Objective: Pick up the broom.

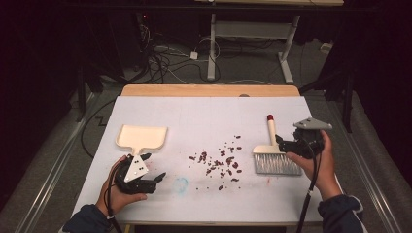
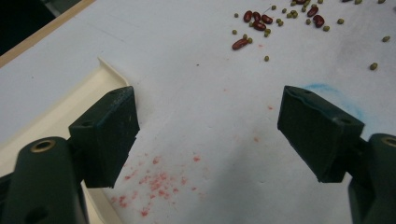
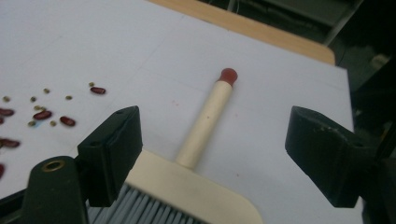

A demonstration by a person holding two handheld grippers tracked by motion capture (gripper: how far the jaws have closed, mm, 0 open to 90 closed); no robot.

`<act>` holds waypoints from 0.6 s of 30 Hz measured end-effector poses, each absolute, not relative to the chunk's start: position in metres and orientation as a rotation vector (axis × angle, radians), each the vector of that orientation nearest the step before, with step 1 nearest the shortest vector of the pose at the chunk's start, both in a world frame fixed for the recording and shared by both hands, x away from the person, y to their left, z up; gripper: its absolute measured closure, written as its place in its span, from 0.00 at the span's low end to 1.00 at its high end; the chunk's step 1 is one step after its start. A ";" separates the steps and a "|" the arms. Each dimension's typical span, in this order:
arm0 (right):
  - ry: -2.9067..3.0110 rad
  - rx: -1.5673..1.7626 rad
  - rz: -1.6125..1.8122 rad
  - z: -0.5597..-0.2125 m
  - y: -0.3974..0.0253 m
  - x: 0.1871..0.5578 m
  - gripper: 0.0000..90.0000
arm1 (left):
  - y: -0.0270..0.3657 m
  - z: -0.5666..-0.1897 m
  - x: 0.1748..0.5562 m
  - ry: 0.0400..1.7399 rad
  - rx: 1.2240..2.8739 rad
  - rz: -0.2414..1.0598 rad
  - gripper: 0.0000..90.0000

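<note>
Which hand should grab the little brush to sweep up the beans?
The right one, probably. The right gripper is open with its jaws either side of the brush handle, right by the spilled beans. The left gripper, also open, sits beside the dustpan, across the table.

Upper half of table bare, free passage. Centre frame blocked: scattered beans. Dustpan obstructs mid-left, brush mid-right. Lower-centre strip open.
</note>
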State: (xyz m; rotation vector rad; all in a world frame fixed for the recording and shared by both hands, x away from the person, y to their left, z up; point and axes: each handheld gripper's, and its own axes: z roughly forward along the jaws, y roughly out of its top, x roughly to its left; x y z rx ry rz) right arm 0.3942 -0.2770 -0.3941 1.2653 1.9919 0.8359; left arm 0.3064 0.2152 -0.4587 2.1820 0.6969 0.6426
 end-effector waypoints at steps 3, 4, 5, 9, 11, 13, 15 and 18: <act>2.038 1.393 0.892 -0.403 -0.281 0.419 0.24 | 0.215 -0.459 0.306 0.694 2.192 0.643 0.22; 2.037 1.420 0.868 -0.407 -0.281 0.427 0.25 | 0.215 -0.460 0.307 0.694 2.191 0.639 0.22; 2.042 1.446 0.829 -0.411 -0.281 0.433 0.26 | 0.215 -0.461 0.307 0.700 2.195 0.632 0.22; 2.044 1.551 0.759 -0.427 -0.279 0.455 0.32 | 0.216 -0.462 0.308 0.701 2.201 0.628 0.22; 2.057 1.561 0.686 -0.436 -0.275 0.463 0.34 | 0.215 -0.463 0.307 0.696 2.209 0.625 0.22; 2.079 1.583 0.620 -0.446 -0.271 0.470 0.39 | 0.215 -0.463 0.307 0.690 2.212 0.627 0.22; 2.109 1.596 0.574 -0.454 -0.268 0.475 0.40 | 0.216 -0.463 0.306 0.690 2.214 0.624 0.22; 2.136 1.598 0.588 -0.456 -0.267 0.478 0.46 | 0.216 -0.464 0.307 0.693 2.213 0.621 0.22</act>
